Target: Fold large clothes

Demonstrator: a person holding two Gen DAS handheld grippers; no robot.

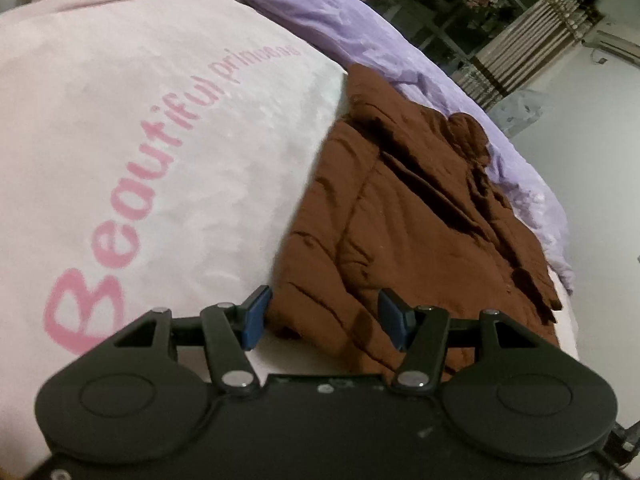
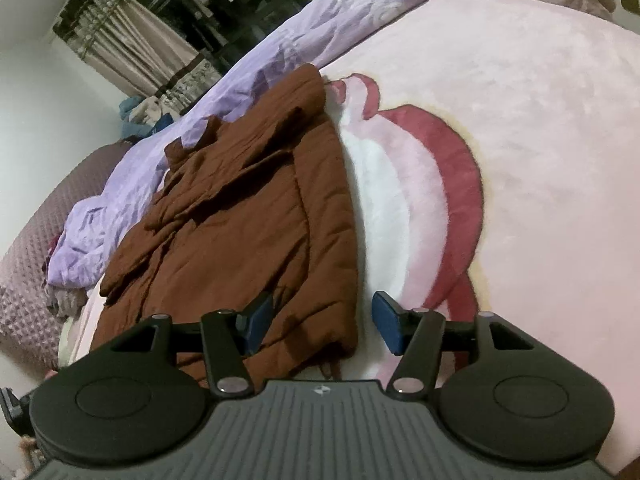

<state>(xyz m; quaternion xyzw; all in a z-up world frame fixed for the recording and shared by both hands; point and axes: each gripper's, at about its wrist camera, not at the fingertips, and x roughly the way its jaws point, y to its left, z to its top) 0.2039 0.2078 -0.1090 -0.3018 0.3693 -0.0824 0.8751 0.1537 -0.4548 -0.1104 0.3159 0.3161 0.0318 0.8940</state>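
A brown quilted jacket [image 1: 404, 220] lies folded lengthwise on a pink blanket [image 1: 120, 120]. In the left wrist view my left gripper [image 1: 325, 318] is open, hovering just above the jacket's near left corner, its blue pads [image 1: 256, 316] holding nothing. In the right wrist view the same jacket [image 2: 248, 232] lies left of centre on the pink blanket [image 2: 540, 140]. My right gripper [image 2: 322, 324] is open over the jacket's near right corner, empty.
A crumpled lilac sheet [image 1: 320, 12] lies along the jacket's far side, also in the right wrist view [image 2: 200, 120]. The blanket bears pink lettering [image 1: 132, 216] and a red-and-white figure [image 2: 420, 184]. Curtains [image 2: 132, 44] and shelves stand beyond the bed.
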